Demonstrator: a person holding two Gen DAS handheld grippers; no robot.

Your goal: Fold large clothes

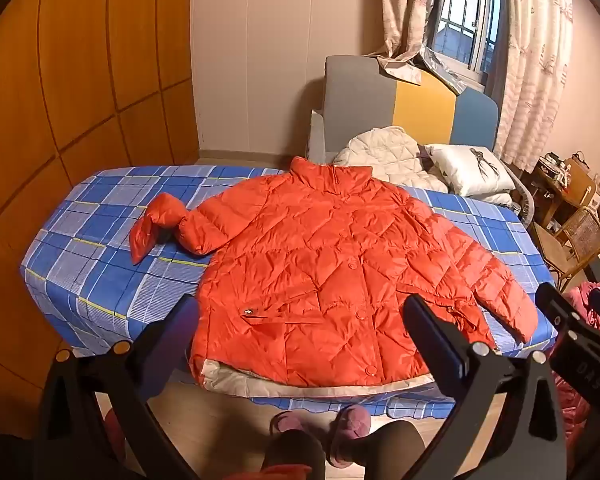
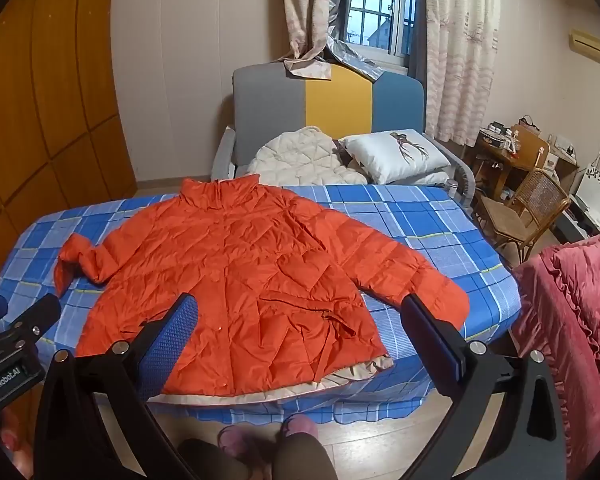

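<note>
An orange quilted jacket (image 1: 320, 256) (image 2: 240, 272) lies front-up and spread flat on the blue checked bed (image 1: 92, 240) (image 2: 420, 224), collar toward the headboard, hem at the near edge. Its left sleeve (image 1: 160, 224) is twisted and bent back; its right sleeve (image 2: 420, 280) lies straight out. My left gripper (image 1: 300, 328) hovers open above the hem, nothing between its fingers. My right gripper (image 2: 298, 324) hovers open above the jacket's lower right part, also holding nothing. Each gripper shows at the edge of the other's view.
A cream quilt (image 2: 304, 156) and white pillow (image 2: 396, 152) lie by the grey-yellow-blue headboard (image 2: 332, 100). A wooden wardrobe (image 1: 60, 80) stands left. A wicker chair (image 2: 528, 208) and pink bedding (image 2: 580, 320) are at right. The person's slippered feet (image 1: 320, 428) stand below the bed's edge.
</note>
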